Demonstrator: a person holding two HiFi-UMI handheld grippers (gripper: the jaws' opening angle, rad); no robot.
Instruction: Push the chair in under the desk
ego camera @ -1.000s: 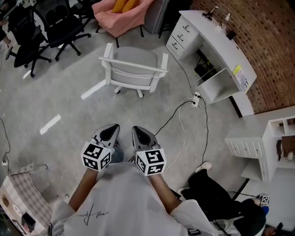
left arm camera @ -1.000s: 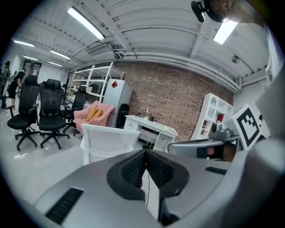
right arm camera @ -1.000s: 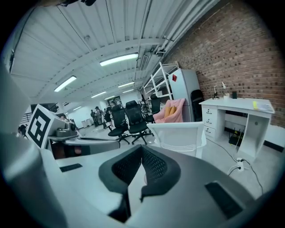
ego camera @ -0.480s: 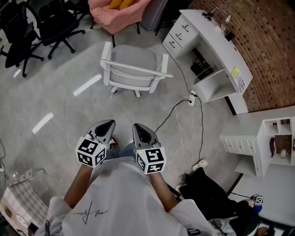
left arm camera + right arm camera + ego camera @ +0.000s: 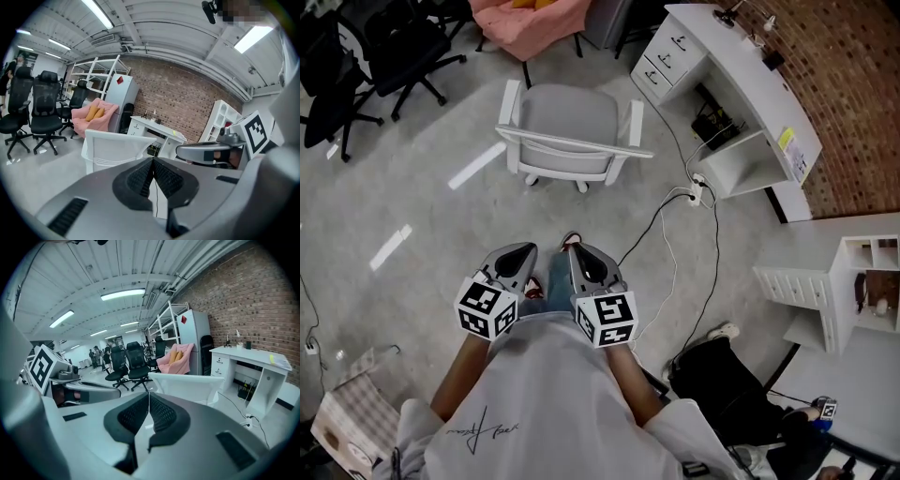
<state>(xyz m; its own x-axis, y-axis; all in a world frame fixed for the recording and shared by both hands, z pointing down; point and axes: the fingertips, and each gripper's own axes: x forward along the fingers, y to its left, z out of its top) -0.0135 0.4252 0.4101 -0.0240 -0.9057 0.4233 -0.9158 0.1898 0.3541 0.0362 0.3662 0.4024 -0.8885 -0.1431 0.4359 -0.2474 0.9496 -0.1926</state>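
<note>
Ahead of the left gripper (image 5: 523, 258) and the right gripper (image 5: 581, 258), well apart from both, stands one white chair (image 5: 572, 131), backrest nearest. One desk (image 5: 741, 89) lies beyond it, toward the right gripper's side. Both grippers are closed and empty. Expect a light, stiff, free-rolling frame; push on the backrest's top rail.

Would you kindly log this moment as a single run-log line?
stage: push not started | left gripper: shut, empty | right gripper: shut, empty | white chair: untouched, apart from white desk

White T-shirt (image 5: 546, 398) (small black script (image 5: 480, 432))
</note>
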